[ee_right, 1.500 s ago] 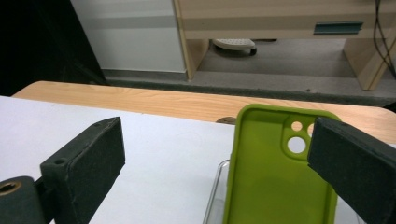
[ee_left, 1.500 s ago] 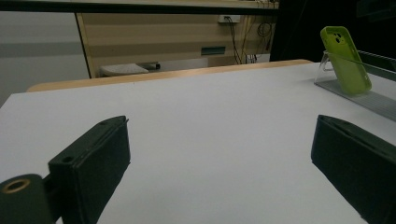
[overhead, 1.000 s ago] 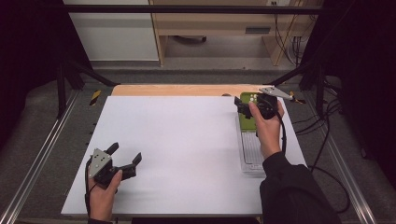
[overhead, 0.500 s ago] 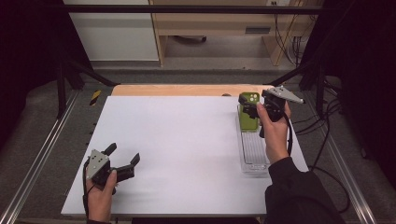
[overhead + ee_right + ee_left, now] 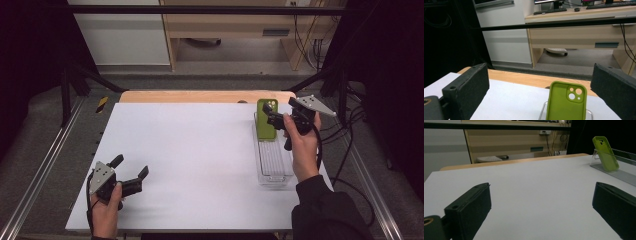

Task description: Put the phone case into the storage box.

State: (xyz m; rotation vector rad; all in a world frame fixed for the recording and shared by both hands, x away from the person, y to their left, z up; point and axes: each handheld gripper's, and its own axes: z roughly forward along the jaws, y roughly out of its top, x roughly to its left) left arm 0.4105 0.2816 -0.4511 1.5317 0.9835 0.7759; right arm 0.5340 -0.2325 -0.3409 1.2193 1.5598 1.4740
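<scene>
A green phone case (image 5: 266,119) stands upright, leaning back, at the far end of a clear ribbed tray (image 5: 274,167) on the right of the white table. My right gripper (image 5: 274,118) is just to the right of the case, open, jaws wide apart and holding nothing. In the right gripper view the case (image 5: 566,103) stands low ahead between the open jaws, camera cutouts facing me. My left gripper (image 5: 132,166) rests open near the front left corner. The left gripper view shows the case (image 5: 606,153) far off at the upper right.
A white board (image 5: 200,150) covers the table, with a wooden strip (image 5: 200,96) along its far edge. Metal rails (image 5: 45,165) and black frame posts flank both sides. Cables (image 5: 350,135) hang at the right. A desk (image 5: 579,32) stands beyond the table.
My right gripper has drawn back to the right from the green case, which stays standing in the tray. The left gripper has shifted slightly toward the front edge.
</scene>
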